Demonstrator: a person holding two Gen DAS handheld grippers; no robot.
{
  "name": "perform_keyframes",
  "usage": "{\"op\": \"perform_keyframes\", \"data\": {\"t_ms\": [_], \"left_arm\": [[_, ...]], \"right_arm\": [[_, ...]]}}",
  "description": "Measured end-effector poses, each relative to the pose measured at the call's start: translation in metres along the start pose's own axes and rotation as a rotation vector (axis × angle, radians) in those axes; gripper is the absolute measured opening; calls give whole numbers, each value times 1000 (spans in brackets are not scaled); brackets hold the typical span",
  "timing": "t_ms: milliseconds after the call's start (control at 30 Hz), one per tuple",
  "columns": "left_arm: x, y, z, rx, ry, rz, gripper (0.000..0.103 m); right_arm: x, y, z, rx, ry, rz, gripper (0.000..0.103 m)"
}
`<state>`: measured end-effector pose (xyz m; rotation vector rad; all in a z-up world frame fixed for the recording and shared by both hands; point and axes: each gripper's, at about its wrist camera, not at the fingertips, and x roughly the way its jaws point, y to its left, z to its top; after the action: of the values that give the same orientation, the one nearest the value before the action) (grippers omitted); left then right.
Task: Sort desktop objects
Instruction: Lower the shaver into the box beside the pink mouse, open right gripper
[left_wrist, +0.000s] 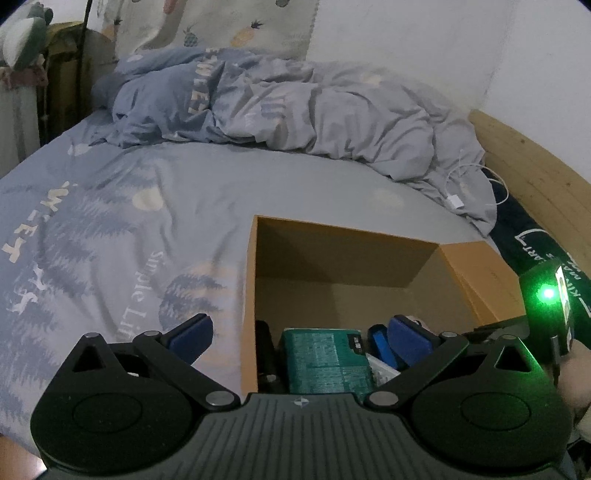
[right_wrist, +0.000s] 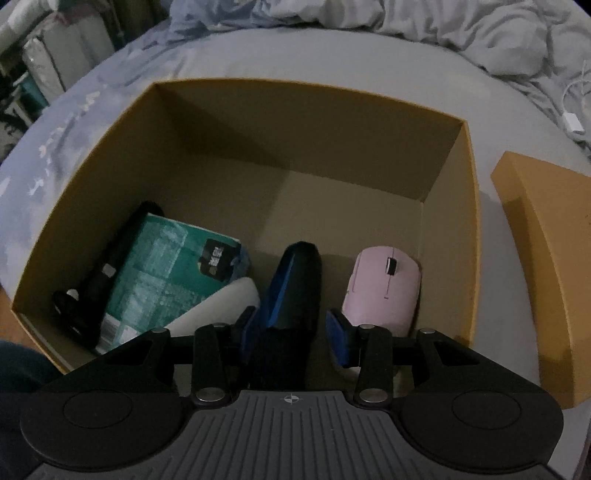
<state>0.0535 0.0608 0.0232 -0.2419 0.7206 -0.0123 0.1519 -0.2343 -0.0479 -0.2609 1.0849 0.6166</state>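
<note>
An open orange cardboard box sits on the bed. Inside it lie a green tissue pack, a black object at its left, a white item, a black-and-blue stapler-like object and a pink mouse. My right gripper is over the box's near side, jaws partly apart around the black-and-blue object's near end; whether the pads touch it is unclear. My left gripper is open and empty above the box's near-left corner; the green pack shows between its fingers.
The box lid lies right of the box. A crumpled blue-grey duvet covers the far bed. A white charger and cable lie at the right, by a wooden bed frame. The other gripper's green light glows at the right.
</note>
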Motion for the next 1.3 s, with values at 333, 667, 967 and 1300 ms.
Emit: {"op": "perform_keyframes", "data": {"t_ms": [333,667,967,1300], "left_arm": [[-10,-7,0,16,-11,5,103],[-24,-18,2,37,-33,-3,103],[-31,-26,1,51,-50,-19,103],[-27,-34,-5,67,-22,-26,103]], "right_arm": [[-32,-3,-12,40,-73,8,72],[-90,-3,-31,75,-193,45,101],[-135,-1,-48,102,-295,56,103],[-163,-7,-74,67,-380,-40,103]]}}
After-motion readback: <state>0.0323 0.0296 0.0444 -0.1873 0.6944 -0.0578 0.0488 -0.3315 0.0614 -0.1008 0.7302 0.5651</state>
